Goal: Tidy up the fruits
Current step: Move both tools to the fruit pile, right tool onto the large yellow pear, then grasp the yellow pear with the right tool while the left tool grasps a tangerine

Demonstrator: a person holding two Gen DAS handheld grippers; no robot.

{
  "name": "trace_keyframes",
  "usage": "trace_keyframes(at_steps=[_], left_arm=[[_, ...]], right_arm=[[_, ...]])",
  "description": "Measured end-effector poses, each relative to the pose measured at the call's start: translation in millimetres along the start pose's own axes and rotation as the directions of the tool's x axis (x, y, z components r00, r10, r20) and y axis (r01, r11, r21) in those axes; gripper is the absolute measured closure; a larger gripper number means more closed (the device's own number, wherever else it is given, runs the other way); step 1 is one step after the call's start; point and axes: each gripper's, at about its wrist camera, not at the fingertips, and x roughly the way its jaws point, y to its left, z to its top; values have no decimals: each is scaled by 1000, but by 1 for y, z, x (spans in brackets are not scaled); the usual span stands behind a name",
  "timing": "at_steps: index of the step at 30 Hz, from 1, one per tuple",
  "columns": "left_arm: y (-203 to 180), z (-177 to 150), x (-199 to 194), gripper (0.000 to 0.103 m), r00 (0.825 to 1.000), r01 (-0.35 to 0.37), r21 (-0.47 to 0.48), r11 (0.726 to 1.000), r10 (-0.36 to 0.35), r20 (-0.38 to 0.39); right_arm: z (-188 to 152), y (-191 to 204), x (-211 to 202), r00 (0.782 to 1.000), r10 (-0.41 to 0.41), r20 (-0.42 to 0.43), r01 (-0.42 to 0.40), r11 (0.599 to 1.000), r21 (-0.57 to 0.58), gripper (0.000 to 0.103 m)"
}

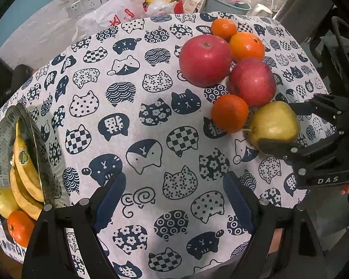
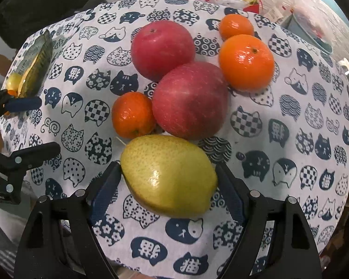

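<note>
The right tool (image 2: 168, 179) straddled the pear (image 2: 169, 176) on the bench (image 2: 290, 116), jaws wide and seemingly not yet gripping, apparently for lifting, while the left tool (image 1: 174, 200) hung open and empty.

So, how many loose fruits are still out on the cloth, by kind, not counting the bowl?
Red apples: 2
Oranges: 3
Pear: 1, between the right gripper jaws
Total: 6
</note>
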Motion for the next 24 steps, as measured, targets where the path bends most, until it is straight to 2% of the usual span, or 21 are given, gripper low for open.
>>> trace_keyframes(at_steps=[4,11,15,24], left_arm=[[-3,3,2,16,1000,0,2,1000,0,-5],[-6,8,4,16,1000,1,1,1000,-1,-4],[-9,12,6,16,1000,2,0,1000,-2,1],[-22,26,13,16,999,26,13,1000,-26,20]], right_arm=[[3,4,13,1000,11,-19,-11,1000,-13,22],[-2,6,15,1000,9,6,-9,1000,-7,24],[-14,0,5,1000,-21,9,21,1000,-8,24],[-24,-29,-28,996,-65,66,61,996,71,24]])
